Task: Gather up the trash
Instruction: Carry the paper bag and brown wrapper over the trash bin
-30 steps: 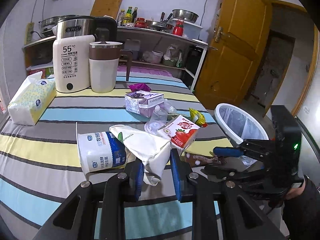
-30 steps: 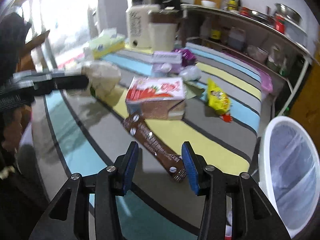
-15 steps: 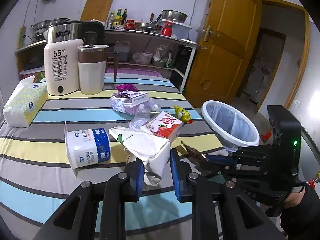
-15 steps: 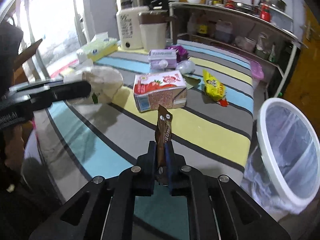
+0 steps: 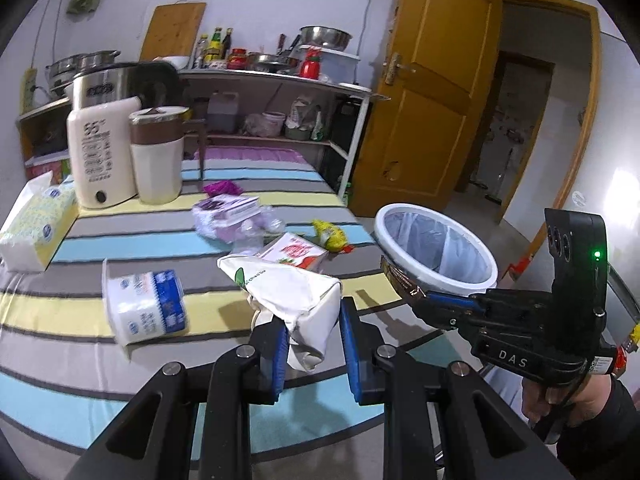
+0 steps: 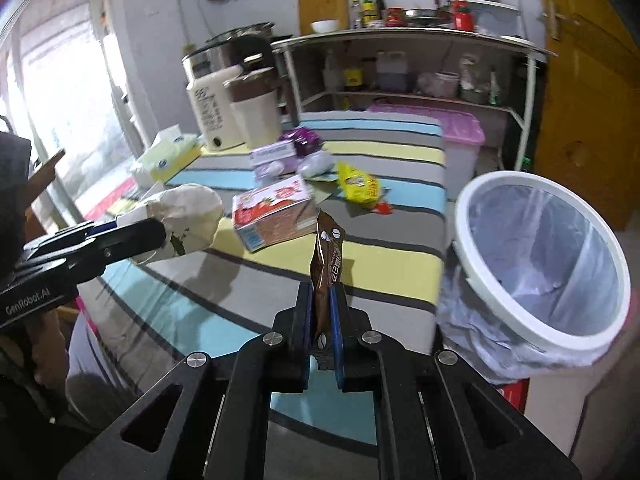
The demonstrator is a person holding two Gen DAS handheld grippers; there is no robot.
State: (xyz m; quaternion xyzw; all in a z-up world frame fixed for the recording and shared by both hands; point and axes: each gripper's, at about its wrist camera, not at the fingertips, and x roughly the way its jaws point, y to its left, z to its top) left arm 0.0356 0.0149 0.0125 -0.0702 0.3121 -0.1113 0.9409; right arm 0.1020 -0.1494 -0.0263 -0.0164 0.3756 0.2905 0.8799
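My right gripper (image 6: 322,312) is shut on a brown snack wrapper (image 6: 328,256) and holds it upright above the table's edge, left of the white trash bin (image 6: 540,320). In the left wrist view the same gripper (image 5: 424,300) holds the wrapper (image 5: 400,278) beside the bin's rim (image 5: 436,276). My left gripper (image 5: 314,340) is shut on a crumpled white paper bag (image 5: 292,292), which hangs above the table. The bag also shows in the right wrist view (image 6: 188,212).
On the striped table (image 5: 80,312) lie a yogurt cup (image 5: 144,304), a red strawberry carton (image 5: 294,250), a yellow wrapper (image 5: 330,234), a purple box (image 5: 224,214) and a tissue pack (image 5: 36,216). A kettle (image 5: 100,148) stands at the back. A door (image 5: 432,92) is right.
My right gripper shut on the brown wrapper, lifted it off the table and carried it toward the bin. My left gripper has lifted the paper bag a little.
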